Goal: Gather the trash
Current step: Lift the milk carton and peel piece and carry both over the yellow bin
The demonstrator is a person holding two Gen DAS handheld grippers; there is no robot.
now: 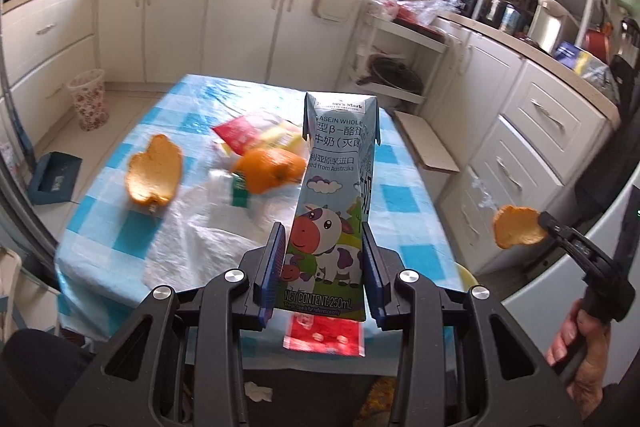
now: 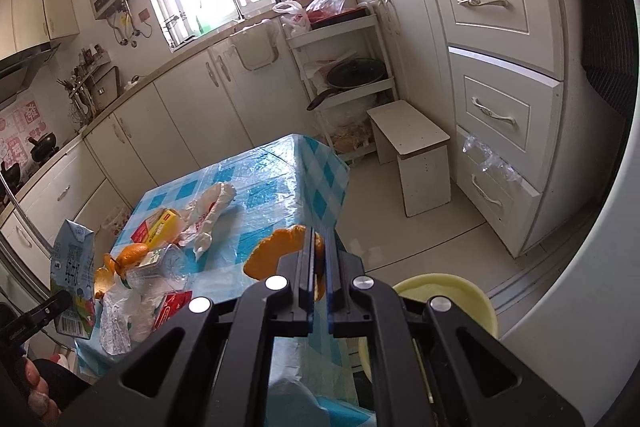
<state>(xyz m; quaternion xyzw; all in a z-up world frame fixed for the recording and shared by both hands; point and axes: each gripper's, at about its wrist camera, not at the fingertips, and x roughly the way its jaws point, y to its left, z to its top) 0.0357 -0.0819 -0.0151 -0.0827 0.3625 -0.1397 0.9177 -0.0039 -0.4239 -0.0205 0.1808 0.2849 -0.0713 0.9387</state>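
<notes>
Trash lies all over the tabletop (image 1: 400, 195), which has a blue and white checked cloth on it. The left tongs (image 1: 324, 263) are clamped on a milk carton (image 1: 336, 195), one pad on each side of it. The carton stands upright, up in the air above the near edge of the tabletop (a cartoon cow is printed on its front). The right tongs (image 2: 318, 267) are pressed together on a piece of orange peel (image 2: 276, 251), and they hold it up off the right side of the tabletop. A yellow bin (image 2: 452, 295) sits on the floor just beside that side, below the right tongs.

On the cloth there is a big orange peel (image 1: 154, 171) near the left edge. Near the middle sit an orange (image 1: 272, 169), a red and yellow packet (image 1: 248, 135) and a crumpled white plastic bag (image 2: 212, 211). A red wrapper (image 1: 324, 339) lies at the near edge, under the carton.

A flowery waste basket (image 1: 88, 99) stands on the floor, well apart from the tabletop.
</notes>
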